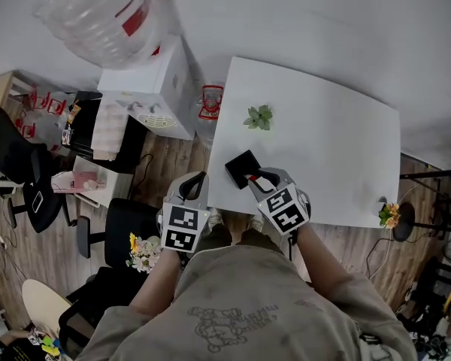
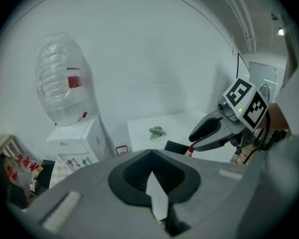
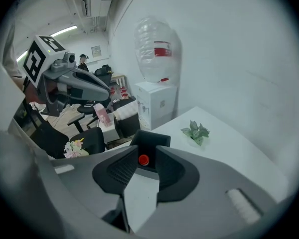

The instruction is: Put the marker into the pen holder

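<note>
Marker [image 3: 143, 159] seated in holder [image 1: 242, 168] at surface [image 1: 323, 141] edge.
Fingers of right gripper [image 1: 255, 180] are spread beside its red cap; left gripper [image 1: 198, 180] fingers are pressed together.

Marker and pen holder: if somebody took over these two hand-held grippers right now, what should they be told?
The left gripper is shut and empty, beside the table corner. The right gripper hangs open over the pen holder, pads clear of the marker. The marker's red end stands inside the black holder at the table's near edge. Done: the marker appears to be in. Left: lift the right gripper away.
</note>
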Action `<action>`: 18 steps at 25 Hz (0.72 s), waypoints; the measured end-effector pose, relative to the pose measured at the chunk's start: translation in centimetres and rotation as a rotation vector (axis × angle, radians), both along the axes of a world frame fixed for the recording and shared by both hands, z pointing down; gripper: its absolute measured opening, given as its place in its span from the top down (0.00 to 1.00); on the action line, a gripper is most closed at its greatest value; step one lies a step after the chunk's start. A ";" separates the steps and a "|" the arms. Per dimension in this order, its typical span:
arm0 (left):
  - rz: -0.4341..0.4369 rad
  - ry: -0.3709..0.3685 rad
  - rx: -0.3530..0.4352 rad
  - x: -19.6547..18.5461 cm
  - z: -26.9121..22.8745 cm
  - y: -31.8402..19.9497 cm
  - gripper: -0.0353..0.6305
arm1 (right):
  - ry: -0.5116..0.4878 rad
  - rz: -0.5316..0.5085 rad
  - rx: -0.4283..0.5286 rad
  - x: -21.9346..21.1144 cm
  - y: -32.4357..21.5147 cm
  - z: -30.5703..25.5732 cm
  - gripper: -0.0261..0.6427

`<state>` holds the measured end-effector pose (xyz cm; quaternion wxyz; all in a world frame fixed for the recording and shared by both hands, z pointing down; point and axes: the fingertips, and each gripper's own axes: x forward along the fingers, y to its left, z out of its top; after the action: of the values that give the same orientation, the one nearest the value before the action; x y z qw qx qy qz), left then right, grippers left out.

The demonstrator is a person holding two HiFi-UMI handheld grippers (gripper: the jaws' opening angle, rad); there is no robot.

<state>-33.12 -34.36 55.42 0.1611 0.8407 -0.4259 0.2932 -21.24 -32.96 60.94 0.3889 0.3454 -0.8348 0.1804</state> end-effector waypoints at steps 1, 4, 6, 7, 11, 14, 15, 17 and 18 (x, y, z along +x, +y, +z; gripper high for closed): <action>0.004 0.000 0.013 0.2 -0.6 -0.1 0.95 | -0.010 0.010 0.020 0.3 -0.2 -0.8 0.76; 0.009 0.006 0.053 0.4 -2.4 -0.6 0.95 | -0.069 0.055 0.086 1.1 -1.2 -3.5 0.80; 0.005 0.012 0.081 0.3 -3.8 -1.0 0.95 | -0.130 0.086 0.126 1.3 -2.1 -6.0 0.82; 0.004 0.012 0.096 0.2 -4.5 -1.3 0.95 | -0.160 0.098 0.149 1.5 -2.5 -7.3 0.83; 0.013 0.009 0.172 0.3 -7.9 -2.4 0.95 | -0.243 0.138 0.269 2.6 -3.9 -13.0 0.91; 0.017 0.018 0.245 0.4 -11.0 -3.2 0.95 | -0.285 0.152 0.377 3.2 -4.6 -17.5 0.92; 0.019 0.023 0.269 0.4 -12.1 -3.4 0.95 | -0.299 0.155 0.415 3.4 -4.8 -19.1 0.92; 0.023 0.035 0.314 0.6 -14.1 -3.6 0.95 | -0.330 0.164 0.484 3.7 -4.9 -22.0 0.92; 0.026 0.042 0.336 0.7 -15.2 -3.6 0.95 | -0.346 0.168 0.517 3.9 -4.9 -23.4 0.92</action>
<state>-32.43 -37.97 40.25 0.0235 0.8672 -0.4543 0.2023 -17.36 -37.81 37.51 0.1243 0.4649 -0.8752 0.0500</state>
